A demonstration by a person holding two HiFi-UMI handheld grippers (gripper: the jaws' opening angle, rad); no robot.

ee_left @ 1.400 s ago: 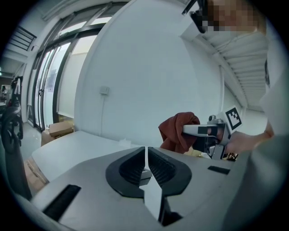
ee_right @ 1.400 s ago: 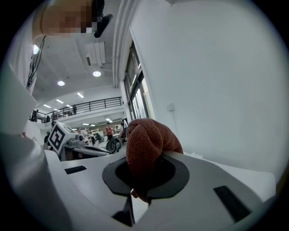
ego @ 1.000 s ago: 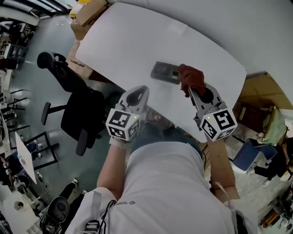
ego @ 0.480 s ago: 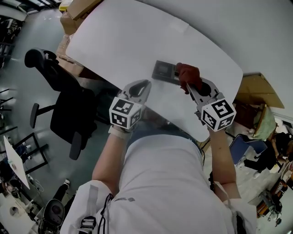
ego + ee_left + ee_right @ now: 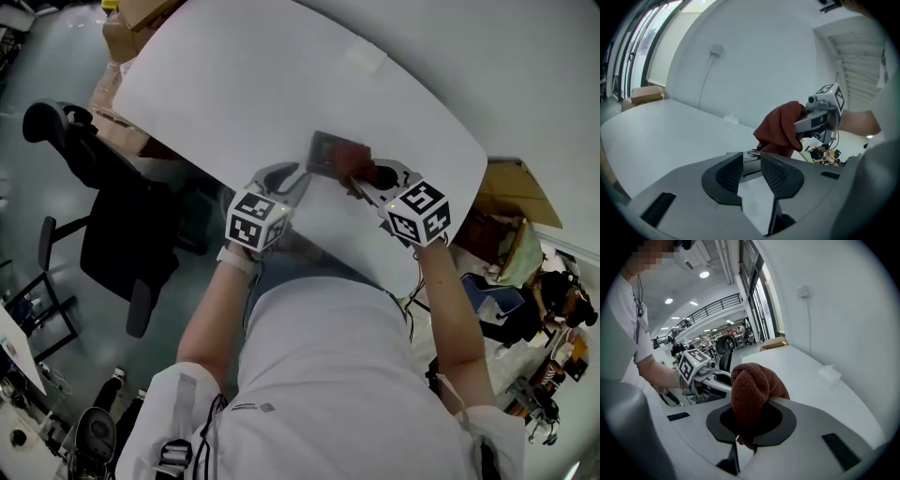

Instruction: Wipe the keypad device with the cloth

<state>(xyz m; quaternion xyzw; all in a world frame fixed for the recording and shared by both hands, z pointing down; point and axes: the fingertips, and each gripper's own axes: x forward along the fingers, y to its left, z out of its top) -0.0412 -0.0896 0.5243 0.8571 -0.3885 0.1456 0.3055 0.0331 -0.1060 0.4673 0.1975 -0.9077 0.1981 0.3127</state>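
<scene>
Rust-red cloth (image 5: 359, 165) is clamped in the right gripper (image 5: 367, 184) fingers, over the keypad device (image 5: 324, 150) on the white table (image 5: 234, 84). Left gripper (image 5: 296, 180) fingers have just been opening; they stand apart, with the device's edge in the gap, unpressed.

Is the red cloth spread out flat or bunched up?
Bunched up: the cloth sits as a wad clamped between the right gripper jaws, not laid flat.

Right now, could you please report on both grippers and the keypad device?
Left gripper jaws just opening, empty. Right gripper shut on red-brown cloth. Cloth at keypad device right end. Nothing blocking.
</scene>
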